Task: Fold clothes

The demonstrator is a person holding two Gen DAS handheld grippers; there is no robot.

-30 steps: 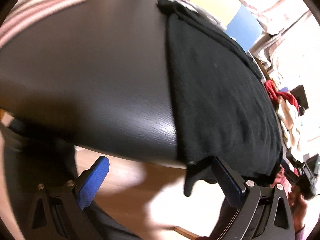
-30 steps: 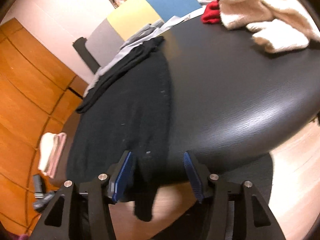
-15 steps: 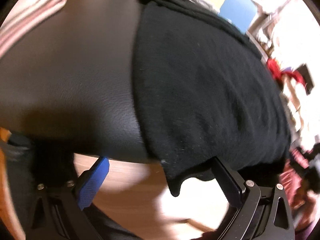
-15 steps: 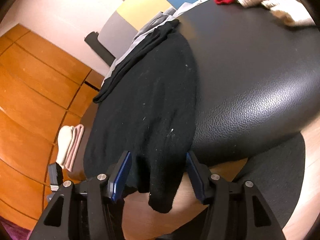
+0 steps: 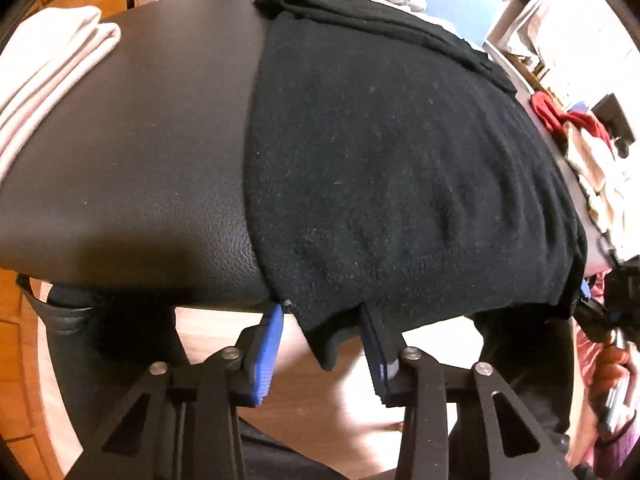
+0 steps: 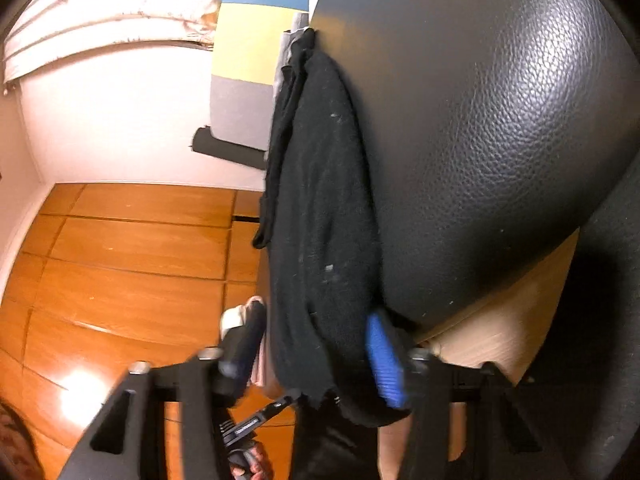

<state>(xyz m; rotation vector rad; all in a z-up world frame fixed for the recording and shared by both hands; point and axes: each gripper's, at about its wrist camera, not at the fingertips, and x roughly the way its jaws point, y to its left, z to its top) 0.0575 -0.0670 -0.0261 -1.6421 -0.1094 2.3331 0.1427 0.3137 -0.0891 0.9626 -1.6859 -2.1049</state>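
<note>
A black knit garment (image 5: 400,160) lies flat on the black leather table top (image 5: 140,160), and its near hem hangs over the front edge. My left gripper (image 5: 322,312) sits at the hem's left corner, its jaws half narrowed, with the hanging corner between the blue pads (image 5: 270,344) and a gap still showing. In the right wrist view the garment (image 6: 320,200) runs away from me. My right gripper (image 6: 316,332) is open and straddles the hem's right corner, rolled strongly to one side.
A folded white and pink cloth (image 5: 52,72) lies at the table's far left. Red and cream clothes (image 5: 568,120) are piled at the right. A blue, yellow and grey panel (image 6: 248,40) stands behind the table. Wooden floor (image 6: 120,260) lies below.
Both grippers have moved in onto the hem corners. The left jaws have narrowed from wide open to about half. The right gripper has rolled sideways with its jaws at the same width.
</note>
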